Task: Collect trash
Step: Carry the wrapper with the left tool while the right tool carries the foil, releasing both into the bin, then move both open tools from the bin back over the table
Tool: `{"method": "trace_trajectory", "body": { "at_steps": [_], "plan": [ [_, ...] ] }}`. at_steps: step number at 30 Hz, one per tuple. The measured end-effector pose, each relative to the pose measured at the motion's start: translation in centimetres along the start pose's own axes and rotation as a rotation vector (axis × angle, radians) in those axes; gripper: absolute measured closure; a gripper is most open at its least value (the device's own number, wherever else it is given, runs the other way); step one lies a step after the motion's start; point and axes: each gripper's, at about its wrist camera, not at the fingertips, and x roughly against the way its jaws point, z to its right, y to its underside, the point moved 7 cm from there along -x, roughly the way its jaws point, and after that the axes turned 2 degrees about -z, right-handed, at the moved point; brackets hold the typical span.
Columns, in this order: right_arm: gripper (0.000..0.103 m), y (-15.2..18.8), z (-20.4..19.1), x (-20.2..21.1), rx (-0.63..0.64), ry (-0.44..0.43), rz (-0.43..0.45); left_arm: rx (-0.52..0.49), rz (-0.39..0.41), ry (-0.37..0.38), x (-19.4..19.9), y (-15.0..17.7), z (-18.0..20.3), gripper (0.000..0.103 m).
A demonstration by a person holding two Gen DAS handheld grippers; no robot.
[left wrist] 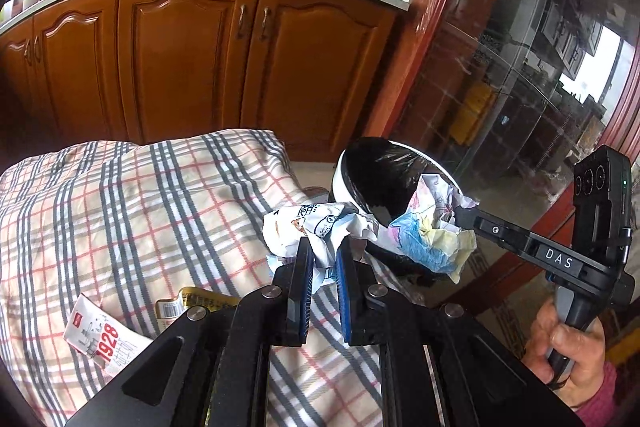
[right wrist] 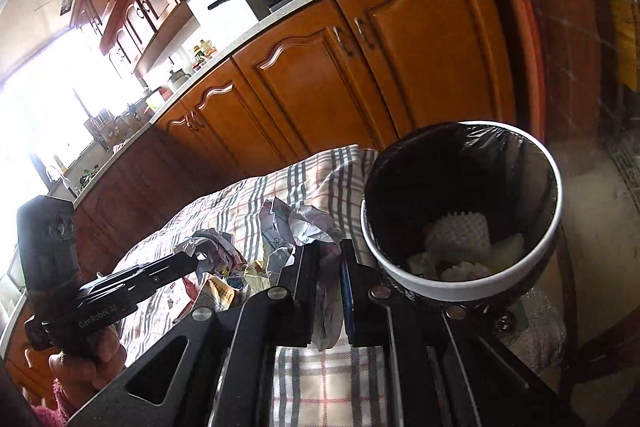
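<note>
My left gripper (left wrist: 325,247) is shut on a crumpled white printed paper (left wrist: 316,227), held above the plaid cloth. My right gripper (right wrist: 330,251) is shut on a crumpled coloured paper (right wrist: 296,227), which the left wrist view shows as a blue and yellow wad (left wrist: 430,231) beside the bin's rim. The left gripper and its paper (right wrist: 212,251) also show in the right wrist view. The white trash bin (right wrist: 464,287) with a black liner stands just right of both, with white foam scraps inside. It also shows in the left wrist view (left wrist: 340,179).
A plaid cloth (left wrist: 140,207) covers the table. A red-and-white "1928" packet (left wrist: 102,341) and a yellow wrapper (left wrist: 180,307) lie on it near the left gripper. Wooden cabinets (left wrist: 180,59) with pots on the counter stand behind. A glass door (left wrist: 520,67) is at right.
</note>
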Motion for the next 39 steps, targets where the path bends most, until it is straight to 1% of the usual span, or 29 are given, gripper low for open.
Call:
{"method": "trace_trajectory", "body": {
  "at_steps": [11, 17, 21, 29, 35, 39],
  "plan": [
    [0.092, -1.0, 3.8, 2.5, -0.033, 0.055, 0.060, -0.052, -0.007, 0.012, -2.5, -2.0, 3.3, 0.093],
    [0.092, -2.1, 5.9, 2.7, -0.035, 0.100, 0.076, -0.083, -0.036, 0.029, -5.5, -3.7, 5.1, 0.093],
    [0.092, -3.2, 7.2, 2.5, -0.032, 0.129, 0.082, -0.112, -0.054, 0.017, -7.8, -5.2, 6.0, 0.093],
    [0.092, -5.2, 9.0, 1.1, -0.017, 0.178, 0.062, -0.138, -0.094, 0.008, -12.3, -7.5, 7.5, 0.093],
    [0.092, -5.7, 9.6, 0.0, 0.002, 0.204, 0.036, -0.141, -0.124, 0.004, -14.9, -8.0, 8.1, 0.093],
    [0.092, -5.6, 10.2, -0.6, 0.000, 0.212, 0.015, -0.142, -0.146, 0.004, -16.2, -7.7, 8.1, 0.092]
  ]
}}
